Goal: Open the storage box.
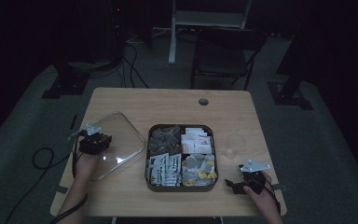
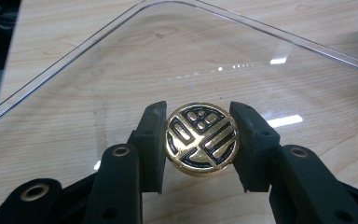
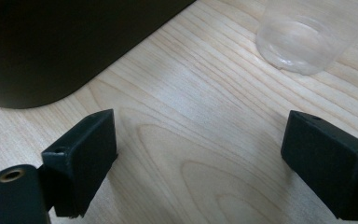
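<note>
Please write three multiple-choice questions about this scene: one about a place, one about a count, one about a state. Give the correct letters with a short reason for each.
1. Where does the clear lid lie?
A. left of the box
B. on the box
C. on the chair

2. How many compartments has the dark box?
A. two
B. four
C. six

3. What is the state of the left claw?
A. open and empty
B. shut on the gold knob
C. shut on a packet

Key:
1 A, the high view shows the lid on the table left of the box.
2 B, dividers make four sections of packets.
3 B, the pads press both sides of the gold knob; the right claw stands open over bare wood.
</note>
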### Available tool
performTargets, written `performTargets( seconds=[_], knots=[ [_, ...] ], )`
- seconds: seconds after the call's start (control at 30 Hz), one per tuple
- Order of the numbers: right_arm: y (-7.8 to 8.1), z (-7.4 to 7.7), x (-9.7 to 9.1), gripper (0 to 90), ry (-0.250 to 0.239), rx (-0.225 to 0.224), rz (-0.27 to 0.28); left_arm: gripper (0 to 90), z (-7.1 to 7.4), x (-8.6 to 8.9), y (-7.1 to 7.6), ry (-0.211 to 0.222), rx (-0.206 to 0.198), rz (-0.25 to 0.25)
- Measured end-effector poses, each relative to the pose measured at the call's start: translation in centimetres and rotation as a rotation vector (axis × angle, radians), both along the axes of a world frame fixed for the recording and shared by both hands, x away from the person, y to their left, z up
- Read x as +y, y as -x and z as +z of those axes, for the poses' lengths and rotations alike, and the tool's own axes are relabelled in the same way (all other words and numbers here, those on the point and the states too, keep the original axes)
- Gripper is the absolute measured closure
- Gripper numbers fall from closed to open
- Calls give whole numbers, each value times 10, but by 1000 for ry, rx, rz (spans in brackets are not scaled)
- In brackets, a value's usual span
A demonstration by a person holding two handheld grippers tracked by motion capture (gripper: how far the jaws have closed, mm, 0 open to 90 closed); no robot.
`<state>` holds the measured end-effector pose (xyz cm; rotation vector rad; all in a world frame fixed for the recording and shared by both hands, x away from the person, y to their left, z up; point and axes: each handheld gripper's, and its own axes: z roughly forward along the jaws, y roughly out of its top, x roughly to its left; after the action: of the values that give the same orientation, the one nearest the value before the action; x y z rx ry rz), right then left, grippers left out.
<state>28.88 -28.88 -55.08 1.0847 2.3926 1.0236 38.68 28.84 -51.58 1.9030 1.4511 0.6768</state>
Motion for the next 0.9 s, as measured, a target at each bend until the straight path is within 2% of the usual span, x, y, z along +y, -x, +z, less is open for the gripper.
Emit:
performTargets(
  seconds=[0.47,0.57,0.7,0.73,0.77,0.8,0.83,0.87,0.9],
  knots=[
    [0,0,0,100,0,0,0,598,-14,-9,-8,-17,14,9],
    [0,0,0,99,0,0,0,597,-16,-10,-8,-22,5,12],
    [0,0,0,99,0,0,0,596,-16,-11,-9,-27,7,-19],
    [0,0,0,100,0,0,0,594,-17,-10,-9,-21,4,-22],
    [0,0,0,100,0,0,0,589,-17,-7,-9,23,14,-24],
    [0,0,0,100,0,0,0,541,-17,-6,-9,55,32,-19],
    [0,0,0,100,0,0,0,430,-17,-5,-9,60,41,-11],
    [0,0,0,100,0,0,0,381,-16,-4,-8,64,41,-11],
    [0,0,0,99,0,0,0,340,-15,-3,-6,74,40,-35]
  ],
)
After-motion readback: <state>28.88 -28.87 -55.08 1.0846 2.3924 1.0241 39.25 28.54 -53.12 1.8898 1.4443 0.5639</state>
